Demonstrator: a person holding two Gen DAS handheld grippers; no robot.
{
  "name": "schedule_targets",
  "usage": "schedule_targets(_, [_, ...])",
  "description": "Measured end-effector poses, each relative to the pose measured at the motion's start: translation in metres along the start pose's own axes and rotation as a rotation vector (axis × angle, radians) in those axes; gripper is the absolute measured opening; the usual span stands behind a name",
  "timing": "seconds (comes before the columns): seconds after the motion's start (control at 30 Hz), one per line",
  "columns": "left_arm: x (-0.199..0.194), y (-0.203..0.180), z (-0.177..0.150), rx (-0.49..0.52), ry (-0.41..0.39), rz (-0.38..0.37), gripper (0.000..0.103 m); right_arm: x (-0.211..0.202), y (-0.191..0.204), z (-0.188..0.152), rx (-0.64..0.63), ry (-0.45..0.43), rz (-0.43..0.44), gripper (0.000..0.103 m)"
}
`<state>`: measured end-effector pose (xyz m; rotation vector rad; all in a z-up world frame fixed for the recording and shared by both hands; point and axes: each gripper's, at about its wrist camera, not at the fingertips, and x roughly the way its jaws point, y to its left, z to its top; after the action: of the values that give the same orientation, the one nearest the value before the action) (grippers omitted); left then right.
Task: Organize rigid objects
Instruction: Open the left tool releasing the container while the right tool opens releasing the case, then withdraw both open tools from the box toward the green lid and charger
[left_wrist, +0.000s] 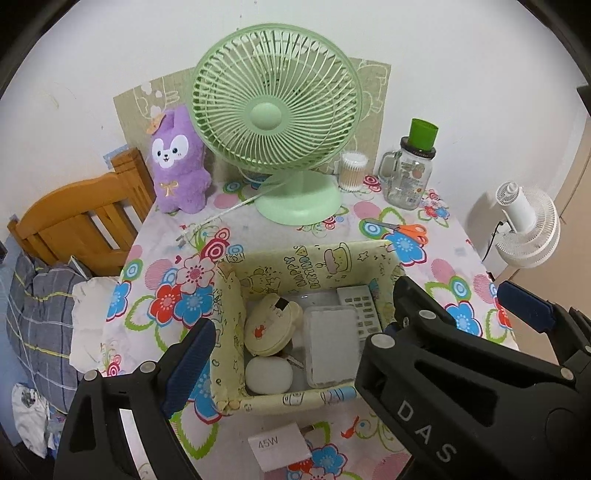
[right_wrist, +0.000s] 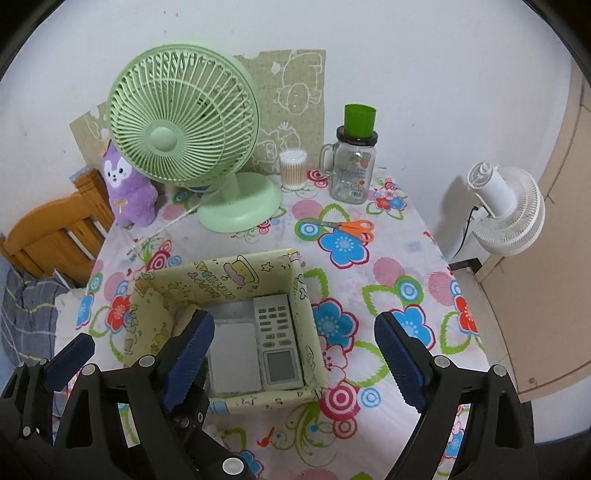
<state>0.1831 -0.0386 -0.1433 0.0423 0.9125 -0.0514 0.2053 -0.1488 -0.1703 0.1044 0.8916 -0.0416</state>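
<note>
A yellow cartoon-print storage box (left_wrist: 303, 258) (right_wrist: 306, 314) stands on the flowered table. In it lie a white remote control (left_wrist: 360, 306) (right_wrist: 275, 339), a clear plastic case (left_wrist: 328, 347) (right_wrist: 232, 360), a round cream case (left_wrist: 271, 325) and a white oval object (left_wrist: 269, 374). A white 45W charger (left_wrist: 279, 450) lies in front of the box. My left gripper (left_wrist: 343, 354) is open and empty over the box. My right gripper (right_wrist: 295, 358) is open and empty, straddling the box's right wall. Orange-handled scissors (left_wrist: 404, 229) (right_wrist: 345, 226) lie behind the box.
At the back stand a green desk fan (left_wrist: 277, 122) (right_wrist: 184, 129), a purple plush toy (left_wrist: 179, 166) (right_wrist: 125, 188), a cotton swab tub (left_wrist: 352, 171) (right_wrist: 293, 168) and a glass mug jar (left_wrist: 408, 173) (right_wrist: 351, 170). A wooden chair (left_wrist: 81, 221) is left, a white fan (right_wrist: 506, 210) right.
</note>
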Motion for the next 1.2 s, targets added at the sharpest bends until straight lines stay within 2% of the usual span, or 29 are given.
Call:
schedule_targets(0.57, [-0.048, -0.010, -0.017, 0.019, -0.051, 0.004, 0.097, -0.052, -0.010, -0.018, 0.004, -0.052, 0.026, 0.093])
schedule_targets(1.07, [-0.070, -0.006, -0.037, 0.018, -0.060, 0.007, 0.102, -0.074, -0.003, -0.036, -0.051, -0.059, 0.057, 0.093])
schedule_targets(1.2, [-0.073, -0.005, -0.041, 0.005, -0.042, 0.017, 0.102, -0.077, -0.004, -0.040, -0.053, -0.056, 0.064, 0.093])
